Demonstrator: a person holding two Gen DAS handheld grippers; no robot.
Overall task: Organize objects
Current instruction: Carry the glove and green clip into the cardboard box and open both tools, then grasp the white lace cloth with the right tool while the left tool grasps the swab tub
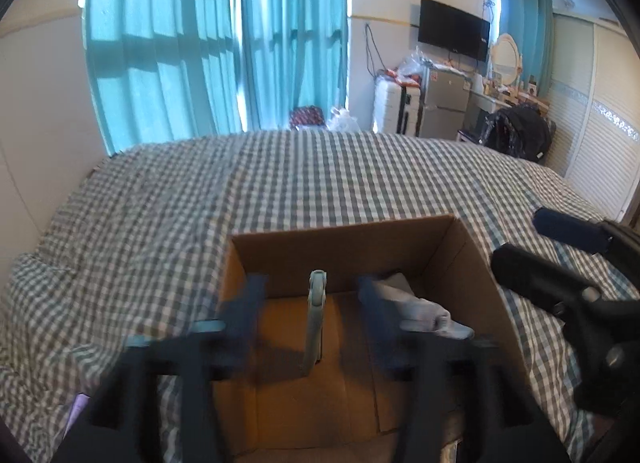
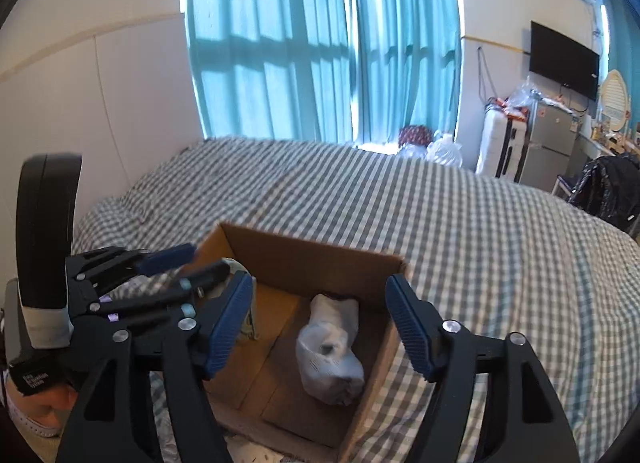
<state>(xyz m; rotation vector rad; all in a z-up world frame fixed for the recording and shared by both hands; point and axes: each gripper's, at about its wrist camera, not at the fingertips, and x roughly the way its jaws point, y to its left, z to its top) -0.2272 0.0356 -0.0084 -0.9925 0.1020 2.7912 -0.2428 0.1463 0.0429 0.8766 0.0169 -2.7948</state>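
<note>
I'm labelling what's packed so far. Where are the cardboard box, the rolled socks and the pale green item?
cardboard box (image 2: pixel 304 259): right wrist view, inner face of far wall.
rolled socks (image 2: pixel 328 355): right wrist view, middle of the bundle.
pale green item (image 1: pixel 316 323): left wrist view, mid-length of its upright edge.

Black hand-held gripper (image 2: pixel 320 327), blue pads (image 2: pixel 412 327)

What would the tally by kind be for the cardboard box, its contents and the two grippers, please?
Cardboard box: 1
White cloth bundle in the box: 1
Pale green flat item standing in the box: 1
Grippers: 2, the left gripper and the right gripper, both open
Total: 5
</note>
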